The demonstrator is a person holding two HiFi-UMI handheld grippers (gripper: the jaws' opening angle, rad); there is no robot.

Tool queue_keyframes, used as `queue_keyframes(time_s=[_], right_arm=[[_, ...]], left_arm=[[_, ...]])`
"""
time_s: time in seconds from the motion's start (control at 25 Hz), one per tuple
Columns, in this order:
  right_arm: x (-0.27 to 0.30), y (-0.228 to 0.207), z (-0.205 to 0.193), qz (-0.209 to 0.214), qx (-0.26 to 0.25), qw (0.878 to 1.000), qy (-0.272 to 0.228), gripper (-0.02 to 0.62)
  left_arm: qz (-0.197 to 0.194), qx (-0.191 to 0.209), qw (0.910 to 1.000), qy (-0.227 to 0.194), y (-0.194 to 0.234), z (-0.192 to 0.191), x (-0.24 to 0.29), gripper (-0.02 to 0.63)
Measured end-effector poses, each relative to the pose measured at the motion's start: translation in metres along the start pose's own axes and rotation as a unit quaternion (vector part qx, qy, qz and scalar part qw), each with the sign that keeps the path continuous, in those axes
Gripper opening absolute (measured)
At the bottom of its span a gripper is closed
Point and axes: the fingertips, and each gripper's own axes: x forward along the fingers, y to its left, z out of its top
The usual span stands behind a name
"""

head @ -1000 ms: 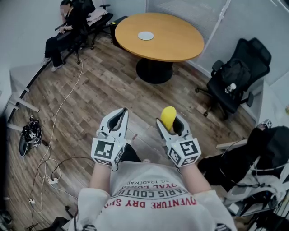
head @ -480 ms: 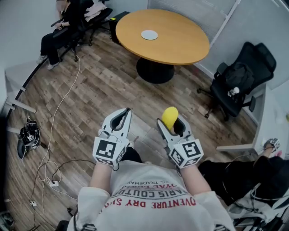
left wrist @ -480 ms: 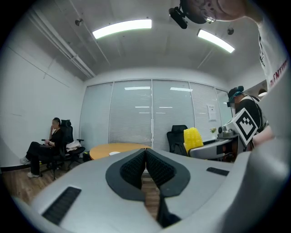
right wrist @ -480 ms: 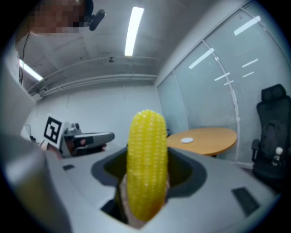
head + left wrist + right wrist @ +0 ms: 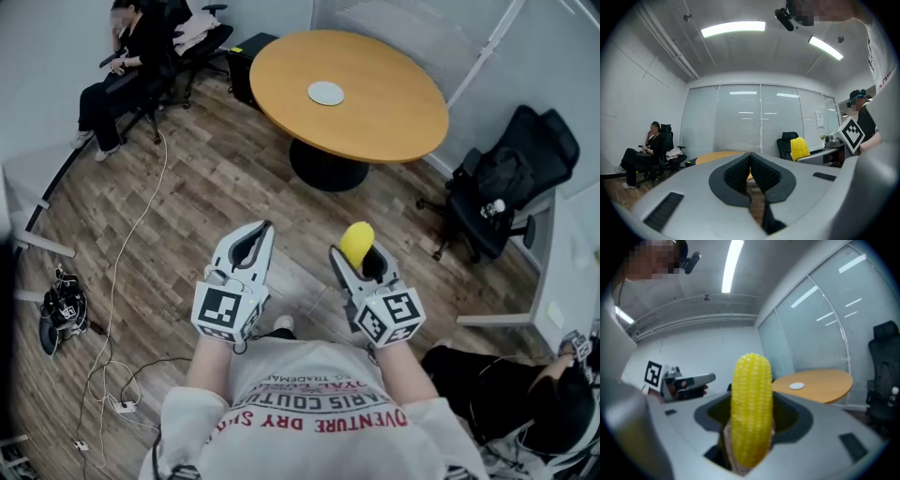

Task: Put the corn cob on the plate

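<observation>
A yellow corn cob [image 5: 355, 242] stands upright in my right gripper [image 5: 361, 255], which is shut on it; in the right gripper view the corn cob [image 5: 751, 411] fills the middle, held at its lower end. A small white plate [image 5: 325, 93] lies on the round wooden table [image 5: 394, 112] far ahead; the plate [image 5: 796, 386] shows on the table [image 5: 820, 385] in the right gripper view. My left gripper [image 5: 249, 246] is held beside the right one, its jaws shut with nothing between them. The left gripper [image 5: 750, 161] looks toward the glass wall.
A black office chair [image 5: 502, 183] stands right of the table. A person [image 5: 117, 70] sits on a chair at the far left. Cables [image 5: 112, 272] trail over the wooden floor at left. Another person [image 5: 525, 398] is at lower right.
The view has shifted a little; the table and plate lie slightly further right and lower in the head view. Both grippers hold the same pose, the corn cob still gripped.
</observation>
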Motion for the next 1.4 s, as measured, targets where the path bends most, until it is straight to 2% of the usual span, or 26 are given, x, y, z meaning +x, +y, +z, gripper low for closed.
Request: queue_keyframes(time_s=[0.32,0.72,0.92,1.12,1.4], right_arm=[[0.060,0.006,0.008,0.003,-0.001,1.000,0.008,0.270],[0.147,-0.034,0.007,0.038,0.009,0.999,0.032,0.270],[0.208,-0.072,0.037,0.057,0.011,0.998,0.021,0.270],[0.257,-0.126,0.070,0.065,0.005,0.998,0.015,0.270],[0.302,-0.209,0.106,0.053,-0.001,0.999,0.009,0.270]], left_arm=[[0.015,-0.019,0.9997,0.008,0.063,-0.007,0.012,0.035],[0.049,-0.012,0.9982,0.034,0.116,-0.025,0.071,0.035],[0.060,0.013,0.9978,0.027,0.145,-0.005,0.128,0.035],[0.081,-0.007,0.9965,0.018,0.178,0.004,0.200,0.035],[0.066,-0.005,0.9978,0.009,0.189,0.010,0.304,0.035]])
